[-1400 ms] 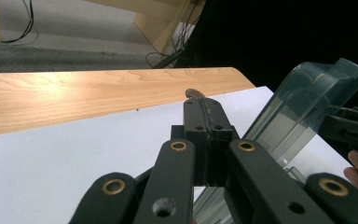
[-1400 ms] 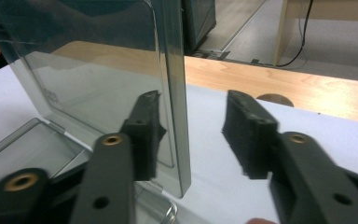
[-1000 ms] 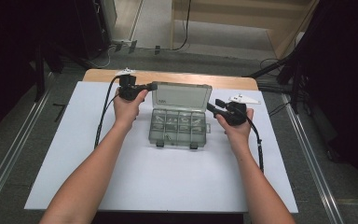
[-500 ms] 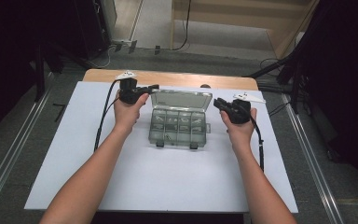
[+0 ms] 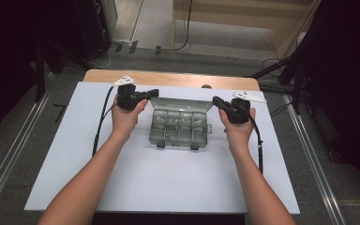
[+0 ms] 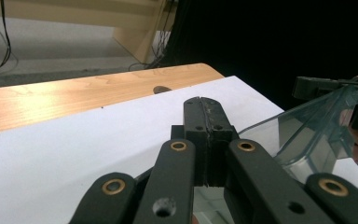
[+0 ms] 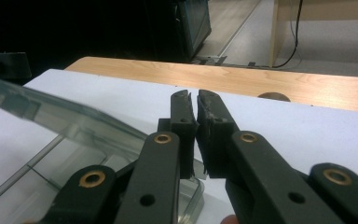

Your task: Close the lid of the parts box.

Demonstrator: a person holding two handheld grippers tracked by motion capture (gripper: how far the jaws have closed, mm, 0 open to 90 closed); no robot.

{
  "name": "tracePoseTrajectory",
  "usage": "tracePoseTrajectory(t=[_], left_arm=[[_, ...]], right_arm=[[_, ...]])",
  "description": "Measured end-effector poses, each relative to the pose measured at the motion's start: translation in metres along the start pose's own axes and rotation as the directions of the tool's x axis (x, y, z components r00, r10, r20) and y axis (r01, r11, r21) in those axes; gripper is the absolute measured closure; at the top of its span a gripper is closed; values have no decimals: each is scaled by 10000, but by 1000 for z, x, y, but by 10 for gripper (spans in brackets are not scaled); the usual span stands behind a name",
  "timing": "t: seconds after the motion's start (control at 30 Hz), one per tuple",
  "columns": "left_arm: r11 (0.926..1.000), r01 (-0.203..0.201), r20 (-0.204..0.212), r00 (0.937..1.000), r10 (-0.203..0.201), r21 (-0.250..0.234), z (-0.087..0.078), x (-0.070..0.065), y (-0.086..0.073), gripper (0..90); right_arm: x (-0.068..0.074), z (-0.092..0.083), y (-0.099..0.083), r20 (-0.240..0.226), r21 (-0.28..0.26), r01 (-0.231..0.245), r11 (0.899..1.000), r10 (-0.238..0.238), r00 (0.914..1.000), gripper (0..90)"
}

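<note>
The compartment box is sitting toward the desk's far edge, its clear lid now propped up. The right gripper has just been closing to a sliver by the lid's right corner; whether it pinches the lid is unclear. The left gripper is staying fully closed at the left corner. Opening appears to be under way.

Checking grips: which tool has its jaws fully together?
The left tool: its jaws meet all along; the right tool, just closing on nothing, shows a slit at its tips.
</note>
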State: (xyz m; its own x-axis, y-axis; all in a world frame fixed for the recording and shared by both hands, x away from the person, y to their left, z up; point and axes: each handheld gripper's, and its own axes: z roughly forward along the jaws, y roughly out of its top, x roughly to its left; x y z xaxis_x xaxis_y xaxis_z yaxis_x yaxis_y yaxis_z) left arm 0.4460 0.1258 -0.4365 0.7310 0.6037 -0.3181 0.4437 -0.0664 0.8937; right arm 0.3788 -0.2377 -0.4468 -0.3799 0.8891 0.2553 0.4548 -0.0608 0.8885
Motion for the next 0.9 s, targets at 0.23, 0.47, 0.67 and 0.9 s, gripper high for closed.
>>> tracePoseTrajectory(t=[0.23, 0.47, 0.67, 0.9], left_arm=[[9998, -151, -44, 9999, 150, -124, -8, -8, -7, 900], [9992, -407, 18, 9992, 407, -64, -12, -16, -13, 900], [9991, -394, -39, 9992, 393, -144, -17, -18, -19, 900], [9986, -489, 3, 9988, 489, -190, -22, -24, -27, 900]], right_arm=[[6, -2, -2, -85, 98, 183, 9998, -182, 9998, 874], [13, -7, -6, -245, 24, 336, 9994, -335, 9991, 886], [17, -12, -8, -354, -18, 344, 9994, -345, 9988, 893], [22, -21, -15, -542, -47, 591, 9982, -593, 9968, 900]])
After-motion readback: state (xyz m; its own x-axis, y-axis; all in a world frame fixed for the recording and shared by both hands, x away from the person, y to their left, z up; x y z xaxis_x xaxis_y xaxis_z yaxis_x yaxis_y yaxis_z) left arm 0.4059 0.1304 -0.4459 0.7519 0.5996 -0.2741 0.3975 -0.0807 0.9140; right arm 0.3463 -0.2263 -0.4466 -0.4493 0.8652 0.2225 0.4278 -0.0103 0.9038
